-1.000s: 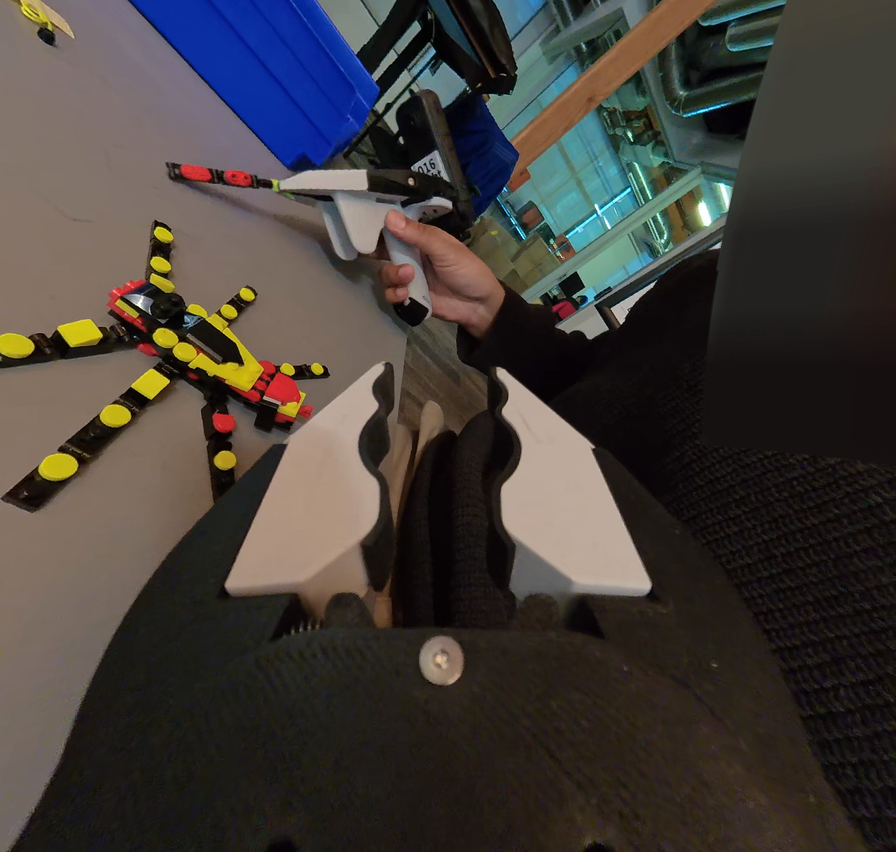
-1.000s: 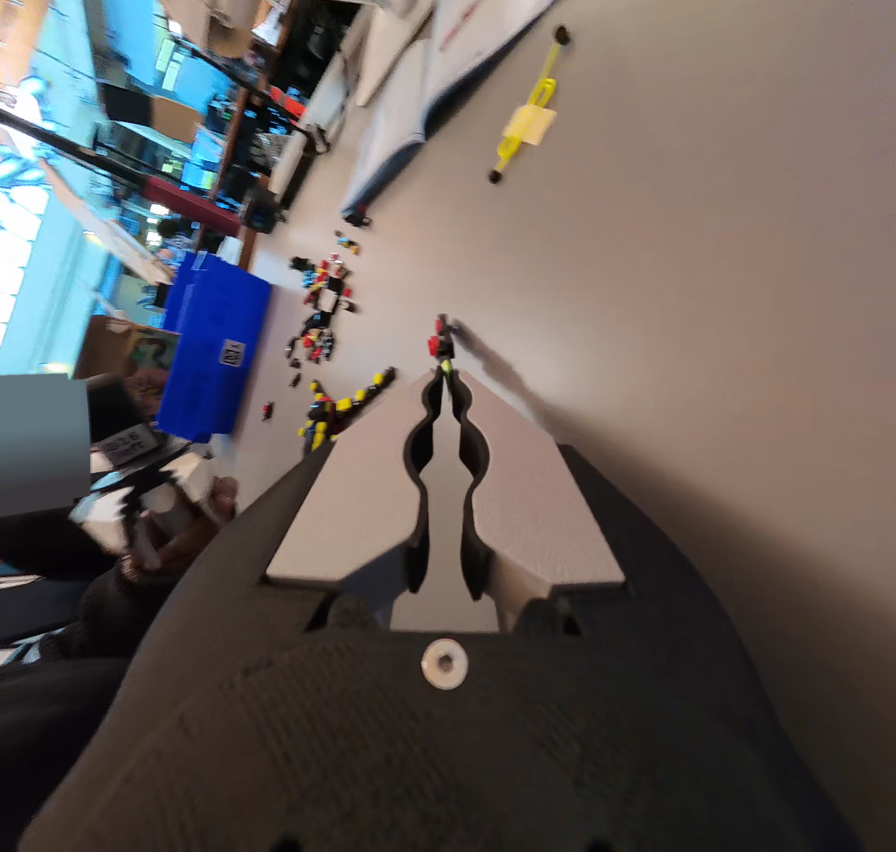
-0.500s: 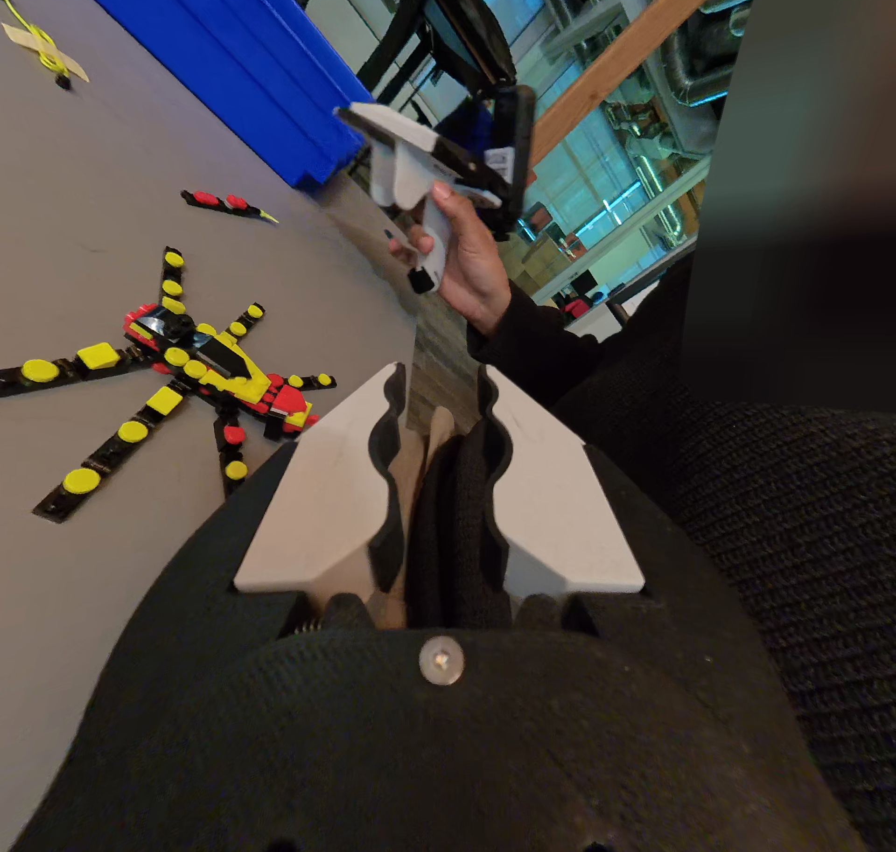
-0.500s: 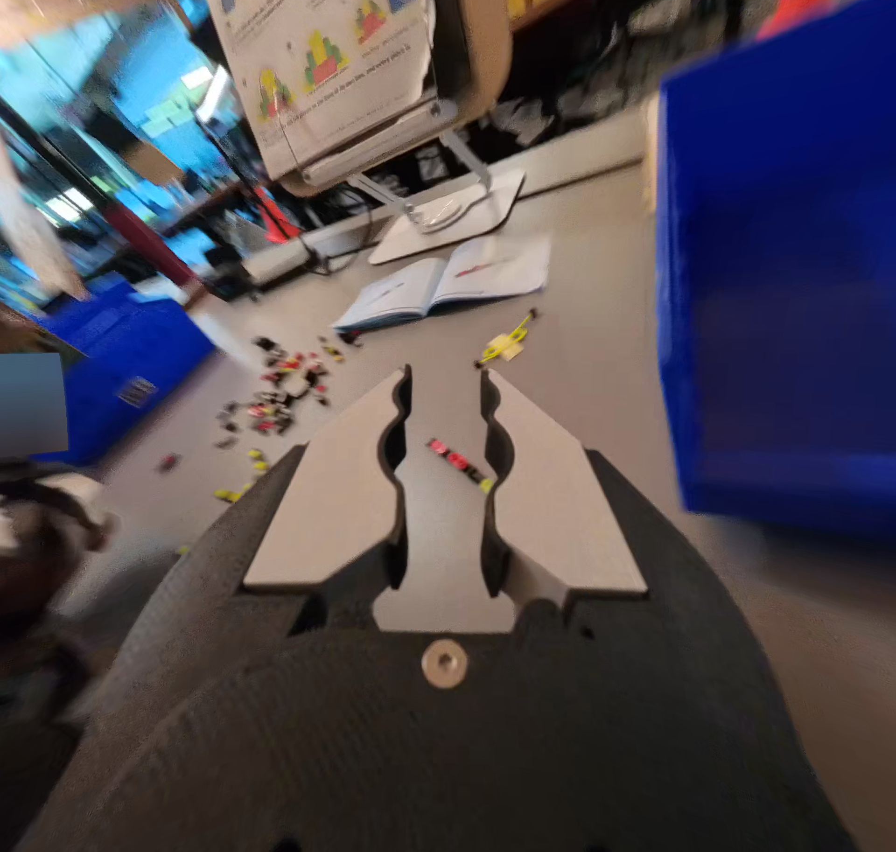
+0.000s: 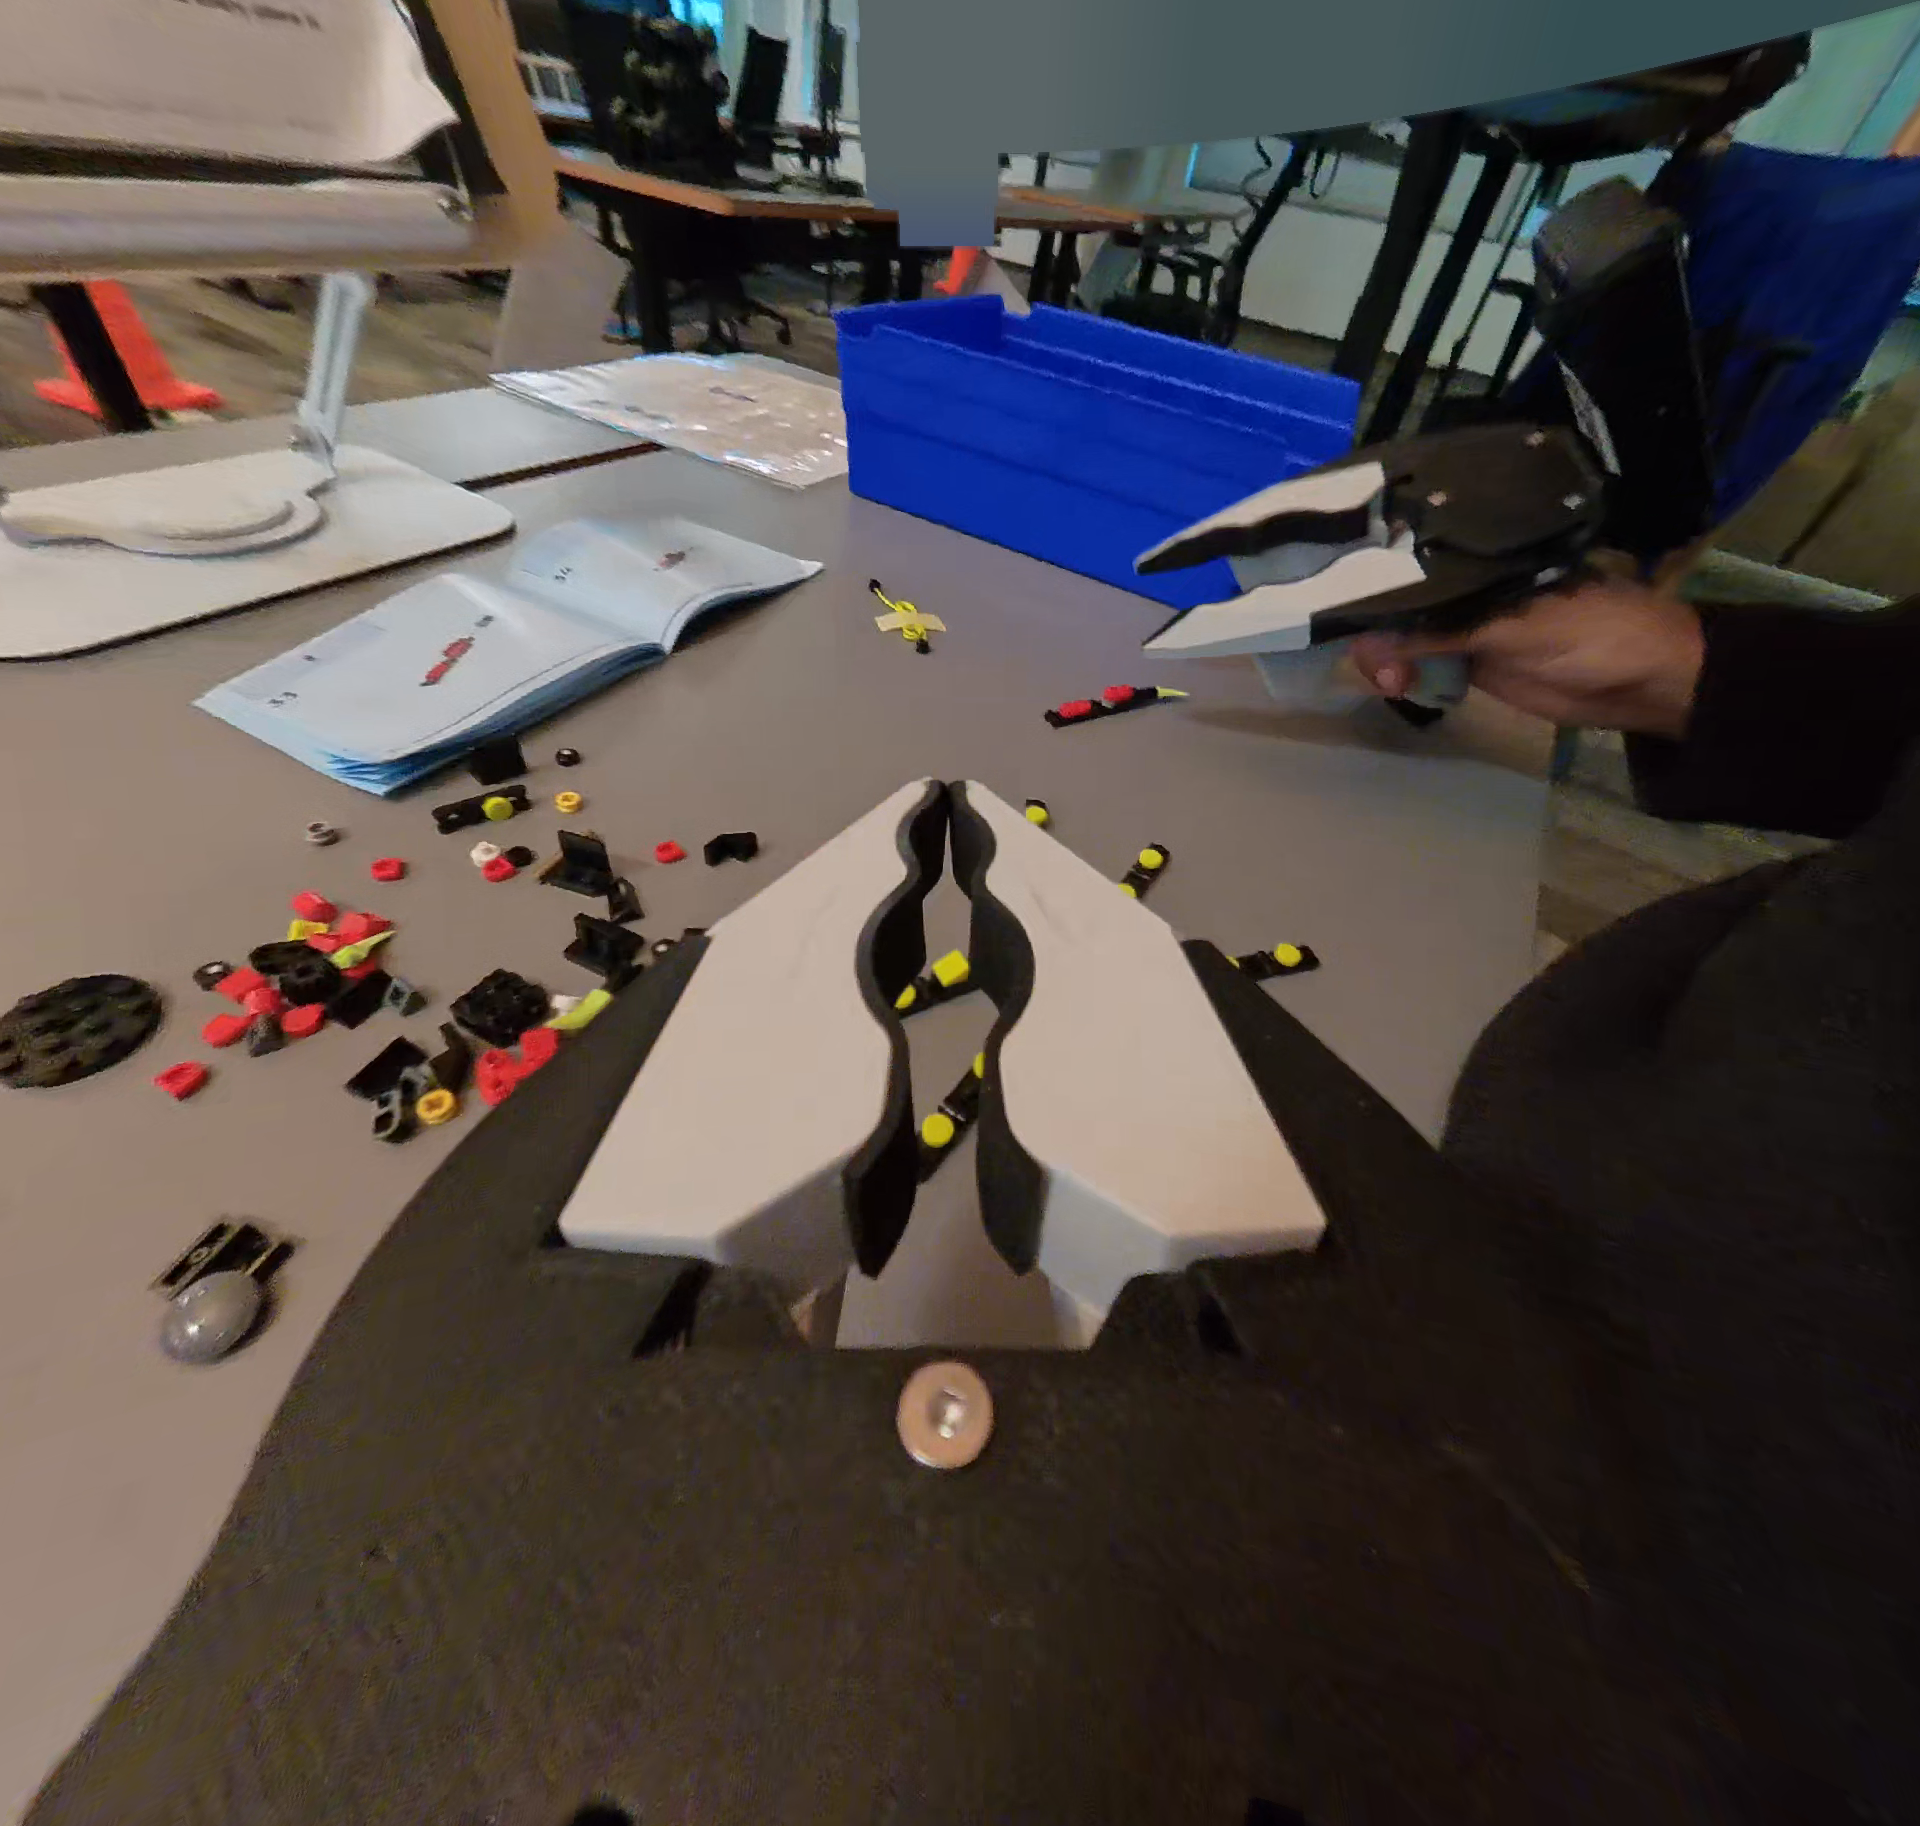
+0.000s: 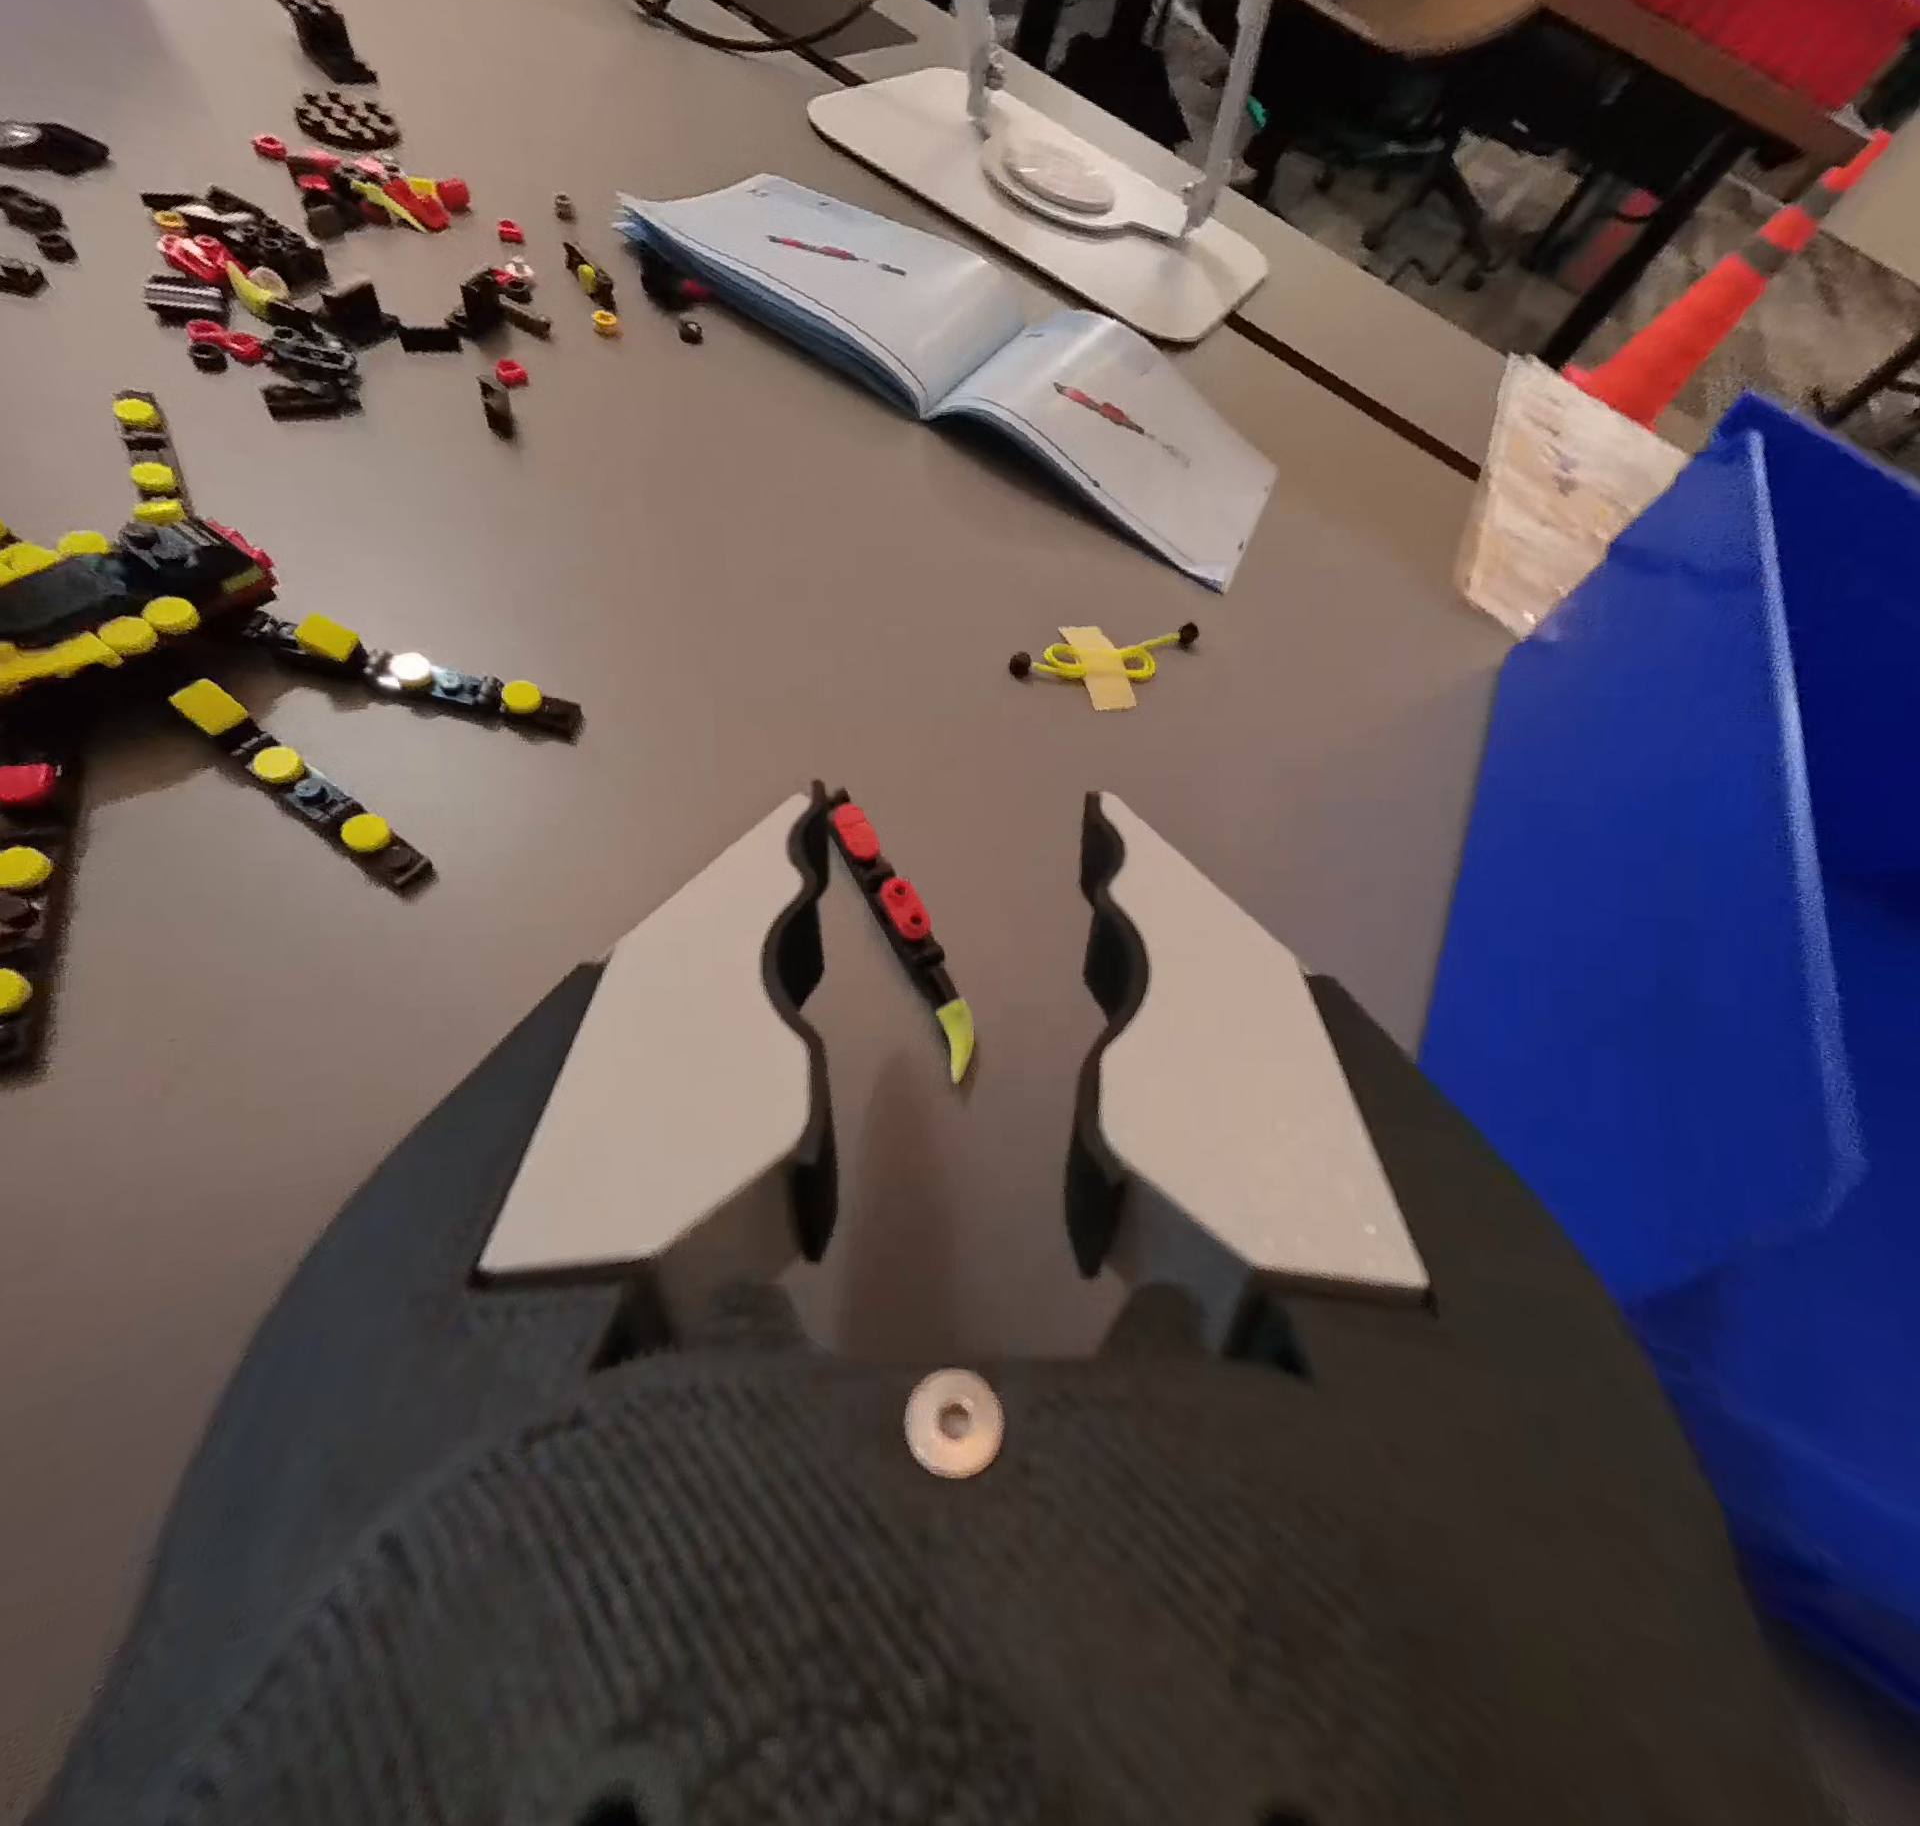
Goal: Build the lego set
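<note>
Right hand-held gripper [image 6: 948,800] of mine hangs wide open over the grey tabletop [image 6: 727,571], holding nothing. Between its spread fingers lies the black strip [image 6: 896,919] with two red pieces and a lime claw tip, flat on the surface; its far end sits just beside my left fingertip [image 6: 795,820] (whether they touch I cannot tell), well apart from the other one. At nine o'clock from it spreads the black-and-yellow lego model [image 6: 135,623], loose bricks [image 6: 312,249] at eleven, the open instruction booklet [image 6: 966,363] at twelve, a blue bin [image 6: 1662,945] at three. My left hand-held gripper [image 5: 948,789] is closed, tips meeting, empty, above the model's legs. From there the strip [image 5: 1112,704] lies at one o'clock, just under the other gripper [image 5: 1148,604].
</note>
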Tool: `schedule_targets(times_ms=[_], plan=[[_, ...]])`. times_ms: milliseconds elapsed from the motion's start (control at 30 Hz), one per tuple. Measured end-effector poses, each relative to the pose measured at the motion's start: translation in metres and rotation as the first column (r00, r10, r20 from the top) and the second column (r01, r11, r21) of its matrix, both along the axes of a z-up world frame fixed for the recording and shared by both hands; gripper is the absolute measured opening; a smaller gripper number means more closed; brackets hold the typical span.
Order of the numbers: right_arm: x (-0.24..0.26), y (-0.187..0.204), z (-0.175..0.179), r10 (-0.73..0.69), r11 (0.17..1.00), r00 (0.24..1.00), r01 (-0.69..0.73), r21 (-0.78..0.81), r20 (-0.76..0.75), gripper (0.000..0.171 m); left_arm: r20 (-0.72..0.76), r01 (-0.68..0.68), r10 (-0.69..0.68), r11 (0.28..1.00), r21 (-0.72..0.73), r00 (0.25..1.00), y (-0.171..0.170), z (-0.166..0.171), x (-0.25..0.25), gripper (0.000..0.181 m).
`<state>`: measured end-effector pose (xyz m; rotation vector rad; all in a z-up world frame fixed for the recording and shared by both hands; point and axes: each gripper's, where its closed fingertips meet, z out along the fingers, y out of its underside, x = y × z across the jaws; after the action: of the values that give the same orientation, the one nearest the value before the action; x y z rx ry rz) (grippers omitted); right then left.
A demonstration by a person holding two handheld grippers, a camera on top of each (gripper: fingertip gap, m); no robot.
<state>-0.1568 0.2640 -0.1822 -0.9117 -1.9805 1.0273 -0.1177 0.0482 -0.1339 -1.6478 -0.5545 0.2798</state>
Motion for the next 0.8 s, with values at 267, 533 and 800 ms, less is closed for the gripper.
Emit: schedule_targets(times_ms=[267, 533, 800], plan=[[-0.02, -0.037, 0.044, 0.149, 0.987, 0.982, -0.155, -0.044, -0.12, 0.065, 0.087, 0.11, -0.116, 0.992, 0.069, 0.99, 0.006, 0.018, 0.004, 0.008], [0.008, -0.045, 0.033, 0.132, 0.981, 0.985, -0.115, 0.154, -0.108, 0.061, -0.011, 0.012, -0.012, 0.999, -0.053, 1.0, 0.001, 0.016, 0.015, 0.042], [0.028, -0.042, 0.019, 0.112, 0.992, 0.993, -0.11, -0.057, 0.024, 0.066, 0.037, -0.02, 0.025, 0.989, -0.146, 0.999, 0.009, -0.016, 0.011, 0.07]])
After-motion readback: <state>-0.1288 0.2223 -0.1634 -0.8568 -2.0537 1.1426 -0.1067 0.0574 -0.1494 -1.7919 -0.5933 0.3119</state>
